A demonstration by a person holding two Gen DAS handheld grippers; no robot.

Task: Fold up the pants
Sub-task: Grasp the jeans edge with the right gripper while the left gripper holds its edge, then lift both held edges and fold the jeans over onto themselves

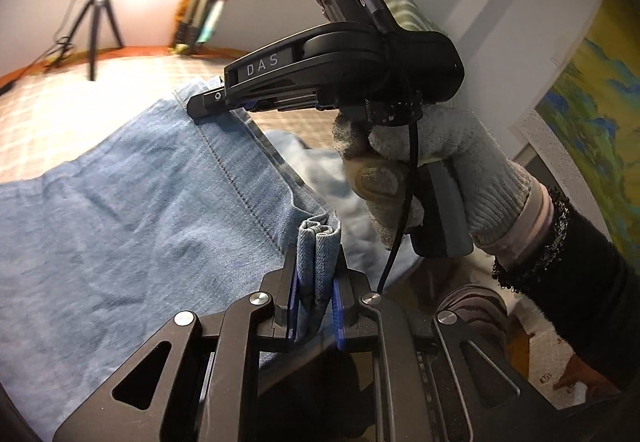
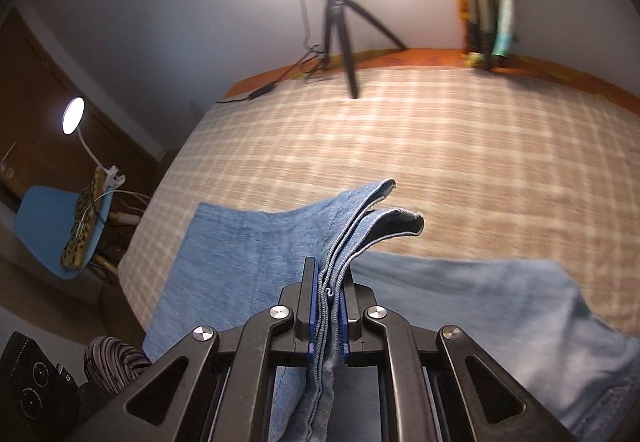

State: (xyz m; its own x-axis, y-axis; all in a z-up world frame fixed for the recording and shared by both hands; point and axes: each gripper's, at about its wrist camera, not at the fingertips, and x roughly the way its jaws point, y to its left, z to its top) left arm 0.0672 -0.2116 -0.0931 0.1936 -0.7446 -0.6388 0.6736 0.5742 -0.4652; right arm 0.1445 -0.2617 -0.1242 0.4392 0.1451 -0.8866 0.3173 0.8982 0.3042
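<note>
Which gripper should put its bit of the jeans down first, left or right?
Probably both together. The left gripper and the right gripper are each shut on the hem of the jeans. If only one, the right: in its own view open bed lies just ahead.
</note>
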